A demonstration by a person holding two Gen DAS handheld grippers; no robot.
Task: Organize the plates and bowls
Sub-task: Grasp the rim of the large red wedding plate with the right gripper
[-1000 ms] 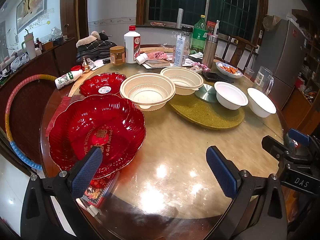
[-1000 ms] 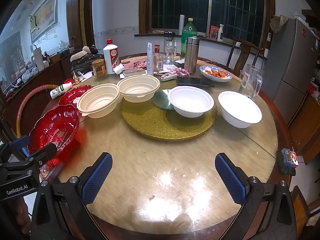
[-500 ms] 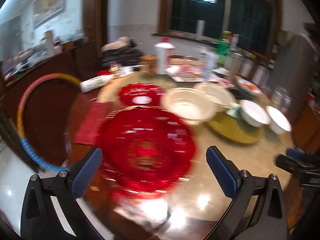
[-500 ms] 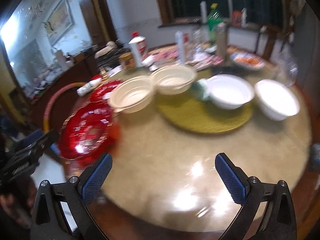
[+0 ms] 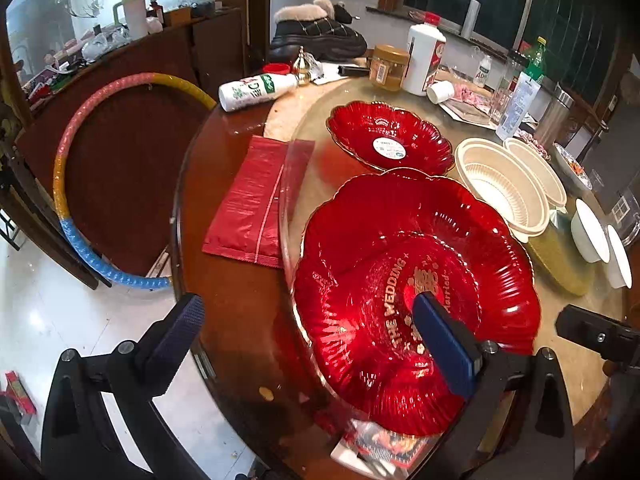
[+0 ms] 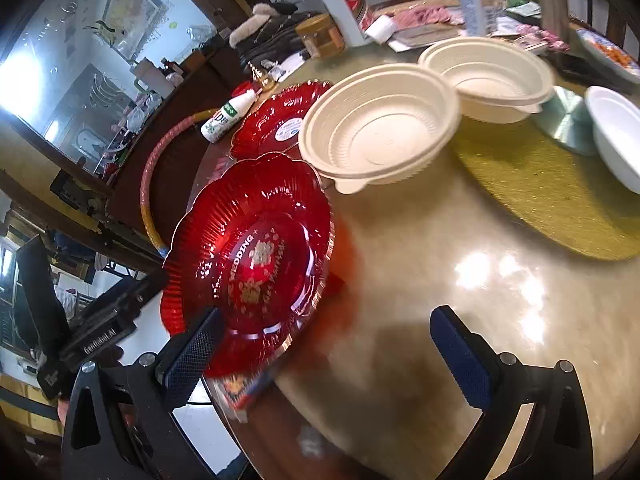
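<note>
At the near left edge of the round table point(image 5: 236, 292), the large red plate point(image 5: 416, 288) lies directly under the left gripper point(image 5: 312, 336), whose wide-open jaws straddle its near-left rim, while the right gripper point(image 6: 332, 356), also wide and empty, sits farther right.

On the large red plate point(image 5: 412, 280) at the desk's near edge you can read gold lettering, "THE WEDDING", and what looks like "Married" partly behind a jaw. The left gripper's body point(image 6: 100, 336) reads "GenRobot.AI". The small print on the smaller red plate's white sticker point(image 5: 389, 146) is too fine for you to read.
</note>
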